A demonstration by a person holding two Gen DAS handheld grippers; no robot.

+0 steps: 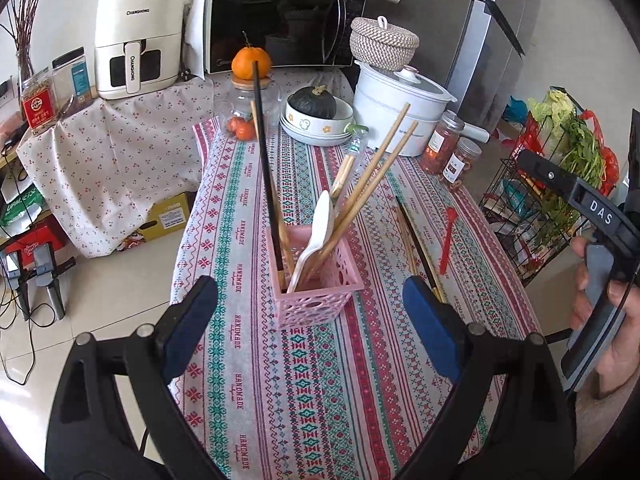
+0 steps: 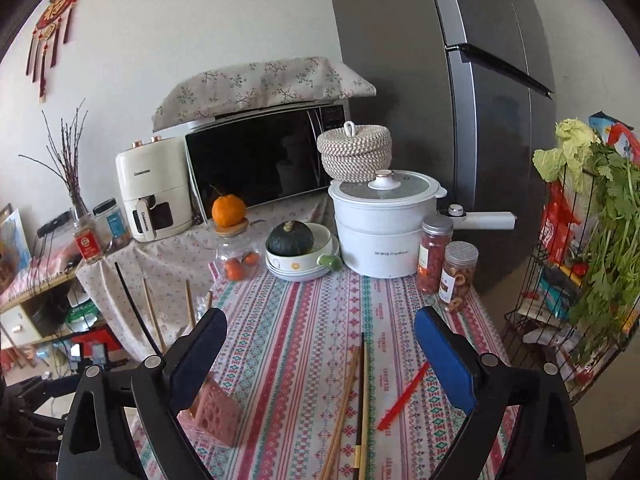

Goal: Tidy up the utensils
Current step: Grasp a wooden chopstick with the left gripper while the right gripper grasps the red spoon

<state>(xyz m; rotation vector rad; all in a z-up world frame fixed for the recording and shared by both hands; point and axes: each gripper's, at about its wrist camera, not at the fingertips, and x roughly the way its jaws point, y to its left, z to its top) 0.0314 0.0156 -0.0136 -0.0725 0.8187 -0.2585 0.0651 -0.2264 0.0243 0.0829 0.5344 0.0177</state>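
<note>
The loose chopsticks (image 2: 352,400) and red spoon (image 2: 402,396) lie flat on the desk (image 2: 288,320) beside the pink basket (image 1: 316,300); light, stiff, thin, likely slippery, best pinched mid-shaft; right gripper (image 2: 320,360) and left gripper (image 1: 310,328) gape empty.

A home kitchen: beyond the tongs a microwave (image 2: 264,160) under a floral cover, an air fryer (image 2: 154,188) and a tall steel fridge (image 2: 480,120) line the wall; a white pot (image 2: 384,232) sits on the cloth-covered counter (image 2: 296,344), greens in a wire rack (image 2: 560,280).
</note>
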